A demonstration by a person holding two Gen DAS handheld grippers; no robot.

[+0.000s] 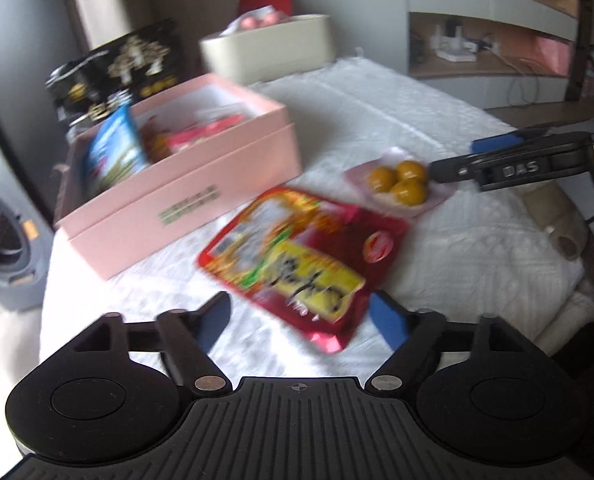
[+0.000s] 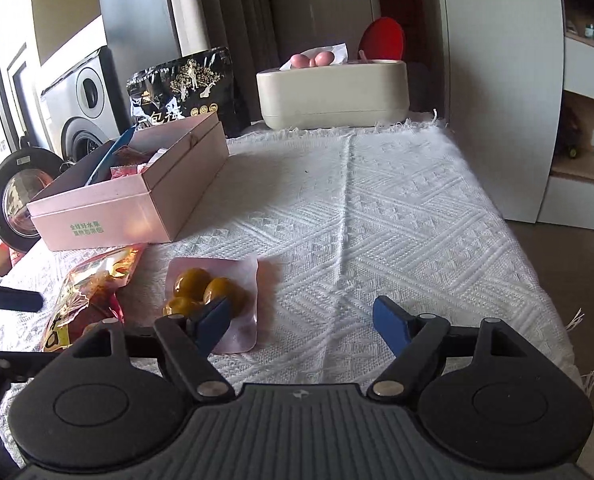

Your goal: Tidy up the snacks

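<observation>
**Both grippers wide open over the snacks, nothing in hand**

Starting on the left: the left gripper [image 1: 301,316] hovers with its jaws spread wide and holding nothing, and the near end of the red snack bag [image 1: 301,256] lies between its blue pads, though whether they touch it cannot be told through the blur. The bag lies flat on the white cloth [image 1: 377,120] covering the worktop. Far and to the left of the bag sits the open pink box [image 1: 201,188], with a blue packet [image 1: 113,152] standing at its left end and red wrappers beside it. Behind the box leans a black bag [image 1: 125,64] with gold print.

Moving right, the clear pack of yellow balls [image 2: 213,296] lies just beside the red bag, near the pink box's near corner. The right gripper [image 2: 301,320] hangs above the cloth, jaws fully apart and empty, its left pad [image 2: 213,320] crossing in front of the pack's near edge; contact is not clear. The right pad is over bare cloth.

Far centre-right stands a cream container [image 2: 333,92] with pink round items [image 2: 313,60] showing on top. A washing machine [image 2: 77,100] stands off the worktop's far left.
</observation>
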